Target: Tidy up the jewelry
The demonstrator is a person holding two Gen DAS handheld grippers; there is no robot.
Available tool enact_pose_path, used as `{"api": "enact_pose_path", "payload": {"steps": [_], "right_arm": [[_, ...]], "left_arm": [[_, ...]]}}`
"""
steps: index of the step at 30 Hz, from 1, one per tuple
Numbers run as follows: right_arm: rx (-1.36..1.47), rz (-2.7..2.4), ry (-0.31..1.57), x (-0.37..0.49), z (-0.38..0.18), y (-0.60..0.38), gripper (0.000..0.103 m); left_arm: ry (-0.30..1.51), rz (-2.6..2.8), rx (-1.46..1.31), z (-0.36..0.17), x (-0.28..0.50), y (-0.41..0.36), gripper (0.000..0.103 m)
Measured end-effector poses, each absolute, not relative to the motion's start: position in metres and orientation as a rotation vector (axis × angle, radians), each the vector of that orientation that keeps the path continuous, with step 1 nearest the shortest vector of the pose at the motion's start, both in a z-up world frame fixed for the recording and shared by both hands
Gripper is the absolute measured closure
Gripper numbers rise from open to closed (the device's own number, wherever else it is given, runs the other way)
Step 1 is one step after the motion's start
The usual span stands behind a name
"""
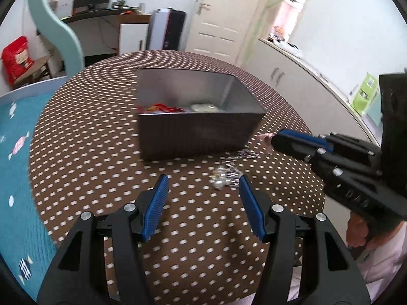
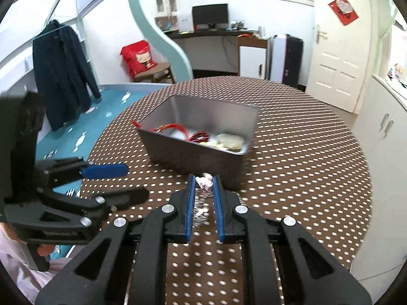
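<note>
A grey metal box (image 1: 193, 134) (image 2: 203, 150) stands on the round dotted table and holds red cords (image 2: 178, 129) and pale pieces (image 2: 229, 142). A silver beaded jewelry piece with a pink charm (image 2: 204, 183) lies on the table in front of the box; it also shows in the left wrist view (image 1: 226, 172). My right gripper (image 2: 204, 180) is shut on it, with the chain hanging between the blue pads; it also shows in the left wrist view (image 1: 276, 139). My left gripper (image 1: 203, 180) is open and empty, just left of the silver pile; it also shows in the right wrist view (image 2: 134, 180).
The brown dotted tablecloth (image 1: 101, 157) covers a round table with its edge near on all sides. A blue patterned mat (image 1: 15, 178) lies to the left. White cabinets (image 1: 292, 81) stand to the right.
</note>
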State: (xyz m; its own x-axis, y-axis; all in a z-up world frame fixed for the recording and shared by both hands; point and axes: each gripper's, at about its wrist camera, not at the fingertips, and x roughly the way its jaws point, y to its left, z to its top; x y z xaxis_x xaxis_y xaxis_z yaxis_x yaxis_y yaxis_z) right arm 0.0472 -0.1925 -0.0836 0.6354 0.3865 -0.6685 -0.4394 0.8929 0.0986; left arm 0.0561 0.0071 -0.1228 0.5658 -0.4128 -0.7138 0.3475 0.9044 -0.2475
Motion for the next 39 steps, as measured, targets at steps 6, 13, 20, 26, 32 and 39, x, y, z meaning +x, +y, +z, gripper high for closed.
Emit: {"api": "enact_pose_path", "payload": {"steps": [6,13,20,26,32,39], "right_arm": [[-0.013,0.423,0.775,0.046,-0.096,-0.218,0.090],[0.014,0.428,0.785,0.047,-0.102,-0.226,0.090],[0.028,0.440,0.794,0.051,-0.106,-0.229,0.090],[0.029,0.447,0.791,0.050,-0.104,-0.228,0.090],[0.030,0.449,0.785,0.052,-0.103,-0.227,0.090],[0.007,0.440,0.739,0.058,-0.084,-0.222,0.090]], "left_arm": [[0.897,-0.495,-0.017,-0.139,0.069,-0.021,0.058],[0.944,-0.476,-0.009,-0.153,0.080,-0.028,0.085],[0.954,-0.441,-0.017,-0.157,0.083,-0.025,0.092],[0.940,-0.426,-0.032,-0.151,0.079,-0.014,0.092],[0.898,-0.408,-0.052,-0.136,0.072,0.000,0.092],[0.839,-0.414,-0.117,-0.112,0.069,0.018,0.092]]}}
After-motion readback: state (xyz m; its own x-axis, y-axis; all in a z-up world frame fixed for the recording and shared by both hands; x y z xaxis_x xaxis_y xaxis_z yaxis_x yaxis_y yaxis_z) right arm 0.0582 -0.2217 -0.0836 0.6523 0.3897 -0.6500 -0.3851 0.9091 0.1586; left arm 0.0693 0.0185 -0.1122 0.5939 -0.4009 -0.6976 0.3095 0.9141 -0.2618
